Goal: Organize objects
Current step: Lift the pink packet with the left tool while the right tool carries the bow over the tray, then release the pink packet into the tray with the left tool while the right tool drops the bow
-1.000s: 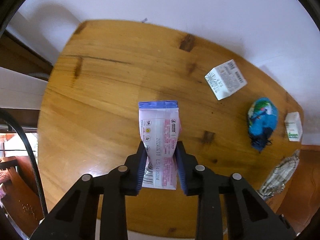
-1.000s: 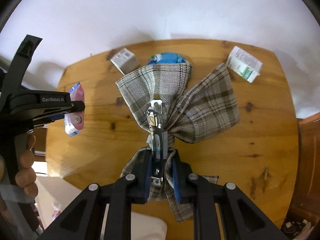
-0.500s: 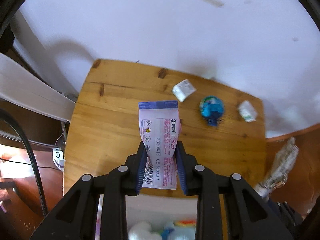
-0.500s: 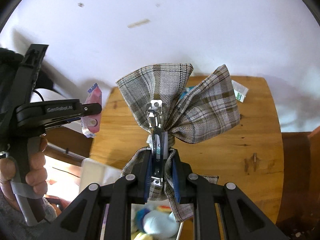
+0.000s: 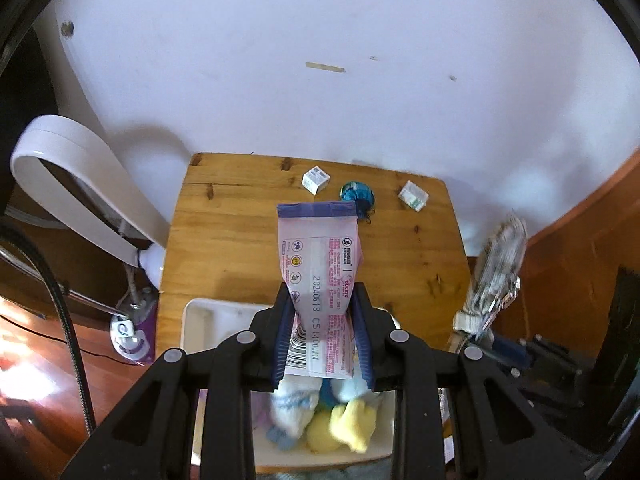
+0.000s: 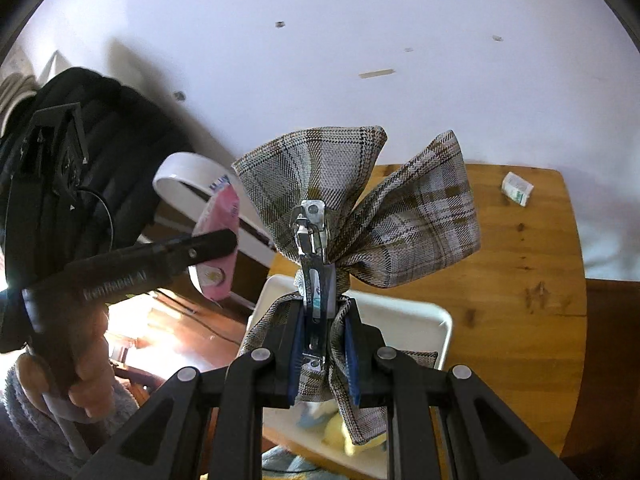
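Note:
My left gripper (image 5: pixel 322 320) is shut on a pink and white packet (image 5: pixel 318 272) with a blue top edge, held high above the wooden table (image 5: pixel 224 232) and over a white bin (image 5: pixel 208 320). My right gripper (image 6: pixel 320 344) is shut on a plaid bow hair clip (image 6: pixel 400 216) by its metal clasp, above the same bin (image 6: pixel 420 320). The bow also shows at the right in the left wrist view (image 5: pixel 496 272). The left gripper with its packet (image 6: pixel 218 240) shows at the left in the right wrist view.
The bin holds soft yellow, white and blue toys (image 5: pixel 340 424). On the table's far side lie a white box (image 5: pixel 316 179), a blue round object (image 5: pixel 357 193) and a green-and-white box (image 5: pixel 413 196), which also shows in the right wrist view (image 6: pixel 517 189). A white curved chair back (image 5: pixel 80 184) stands at the left.
Both grippers have risen and pulled back from the table with their objects. The table looks smaller and farther, and the white bin with toys has come into view beneath them.

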A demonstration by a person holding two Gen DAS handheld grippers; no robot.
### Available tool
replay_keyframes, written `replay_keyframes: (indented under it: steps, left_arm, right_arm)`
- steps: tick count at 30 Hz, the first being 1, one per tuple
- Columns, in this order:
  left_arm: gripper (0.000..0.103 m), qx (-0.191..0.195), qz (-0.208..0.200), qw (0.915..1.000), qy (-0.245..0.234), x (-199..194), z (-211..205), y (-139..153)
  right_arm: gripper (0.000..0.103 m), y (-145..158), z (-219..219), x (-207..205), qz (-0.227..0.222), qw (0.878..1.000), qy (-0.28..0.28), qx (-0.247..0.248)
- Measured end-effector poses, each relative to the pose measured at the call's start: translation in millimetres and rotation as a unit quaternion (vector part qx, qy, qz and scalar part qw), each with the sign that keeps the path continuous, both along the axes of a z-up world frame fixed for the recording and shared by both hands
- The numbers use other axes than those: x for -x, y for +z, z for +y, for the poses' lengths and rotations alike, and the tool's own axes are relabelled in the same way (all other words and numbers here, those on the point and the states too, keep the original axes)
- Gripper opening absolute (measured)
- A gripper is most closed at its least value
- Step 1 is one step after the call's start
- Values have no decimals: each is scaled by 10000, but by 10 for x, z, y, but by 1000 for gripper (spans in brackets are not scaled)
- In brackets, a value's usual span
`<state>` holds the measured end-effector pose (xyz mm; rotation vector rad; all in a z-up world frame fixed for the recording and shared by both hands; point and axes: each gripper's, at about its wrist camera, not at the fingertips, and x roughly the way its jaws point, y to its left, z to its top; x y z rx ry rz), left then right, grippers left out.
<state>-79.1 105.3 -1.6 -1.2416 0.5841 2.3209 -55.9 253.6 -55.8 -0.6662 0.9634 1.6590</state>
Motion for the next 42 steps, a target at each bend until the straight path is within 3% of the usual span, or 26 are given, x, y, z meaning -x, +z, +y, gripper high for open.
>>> replay_keyframes:
  steps: [8,19,27,29,30,32,35,37,39,42]
  left_arm:
    - [31,350,318,9987,-176,-448,-226,-41]
    - [31,579,494,9971,22,-549,-441,-252]
    - [31,805,525,9953,86,-548,-518,-374]
    - [32,881,533,9947,81,-551,-519,-406]
    - [33,930,545,9941,70,-556,-515,-419]
    - [35,996,559,9934,51,-567,-509,-437]
    - [40,1107,603,9920,93,-561,-501,-454]
    - [47,1161,651,9910,167,-550,-509,-450]
    - [66,1172,694,9904,237,-542,-522,-435]
    - [68,1141,751,9902,299,-541,-532,-403]
  right_arm:
    - [19,-62,-271,235,106,9995,147,268]
    - [19,-270,-365,361,42,9978,118,654]
    - [25,-390,-340,423,-100,9958,134,900]
    - [33,-415,-340,434,-176,9953,125,944]
    - [35,-423,-340,443,-234,9950,122,965]
    - [49,-430,-344,451,-308,9947,114,976]
    - [58,-412,-353,429,-393,9948,17,943]
    - [62,-397,-363,412,-379,9951,-9,914]
    - [64,-387,-370,414,-401,9952,-30,893]
    - [64,-368,-383,422,-446,9954,-45,849]
